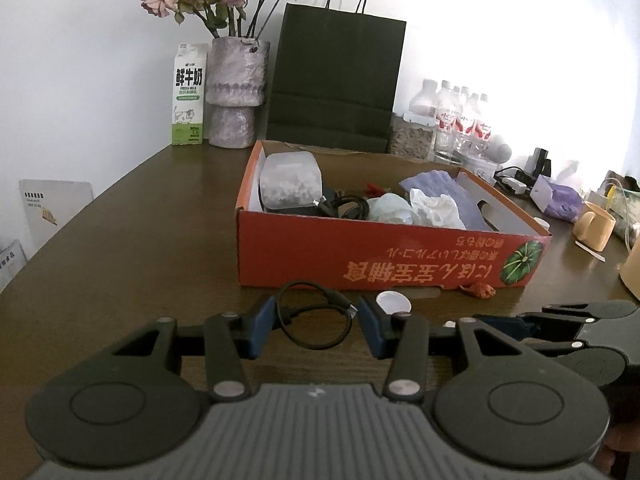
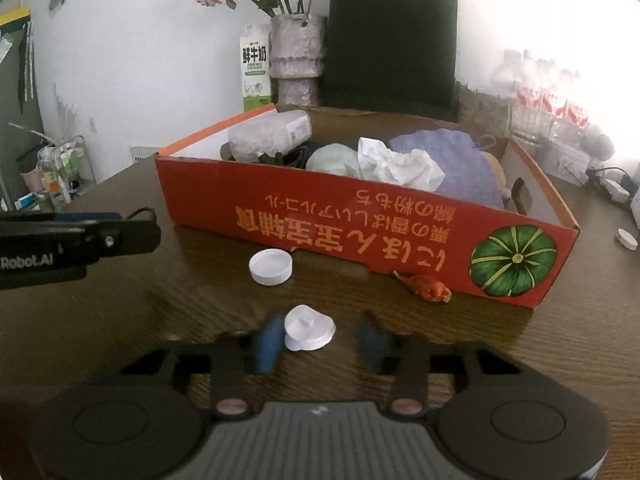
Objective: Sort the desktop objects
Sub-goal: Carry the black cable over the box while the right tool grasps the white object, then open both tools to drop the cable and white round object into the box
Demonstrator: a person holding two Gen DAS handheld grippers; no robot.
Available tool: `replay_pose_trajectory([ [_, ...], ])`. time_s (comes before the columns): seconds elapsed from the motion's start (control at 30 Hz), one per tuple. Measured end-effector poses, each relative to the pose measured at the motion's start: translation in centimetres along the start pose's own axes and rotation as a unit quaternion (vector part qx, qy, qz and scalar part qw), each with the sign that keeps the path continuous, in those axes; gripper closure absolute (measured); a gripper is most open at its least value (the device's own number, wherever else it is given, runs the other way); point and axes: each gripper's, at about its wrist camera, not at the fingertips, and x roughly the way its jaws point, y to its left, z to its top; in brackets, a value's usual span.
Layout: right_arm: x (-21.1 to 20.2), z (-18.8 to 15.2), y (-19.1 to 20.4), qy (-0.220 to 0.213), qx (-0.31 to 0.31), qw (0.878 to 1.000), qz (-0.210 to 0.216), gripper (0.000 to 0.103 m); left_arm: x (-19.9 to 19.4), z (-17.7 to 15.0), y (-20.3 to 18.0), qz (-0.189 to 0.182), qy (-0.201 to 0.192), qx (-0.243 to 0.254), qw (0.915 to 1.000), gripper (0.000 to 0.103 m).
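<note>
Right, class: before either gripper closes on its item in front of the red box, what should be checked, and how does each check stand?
1. Left gripper open around the black cable: ok.
2. Right gripper open around the small white cap: ok.
3. Cap centred between the fingers: not ok, it sits by the left one.
4. Room in the red box: ok, though cluttered.
5. Grippers clear of each other: cannot tell.

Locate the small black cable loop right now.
The black cable loop lies on the table between the open left gripper fingers in the left wrist view, just in front of the red box.
</note>
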Motion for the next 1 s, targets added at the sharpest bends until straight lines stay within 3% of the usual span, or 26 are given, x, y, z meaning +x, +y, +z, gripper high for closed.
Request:
replay_pose_trajectory([
  [0.47,-1.7,-0.1,-0.2,-0.028,0.010,1.000,-0.004,0.077,-1.1,0.5,-1.0,-0.005,-0.018,0.009,0.9998,0.060],
  [1.0,-6.1,4.9,-2.8,-0.134,0.021,0.991,-0.023,0.077,-1.2,5.9,-3.8,-0.022,-0.092,0.025,0.9952,0.061],
])
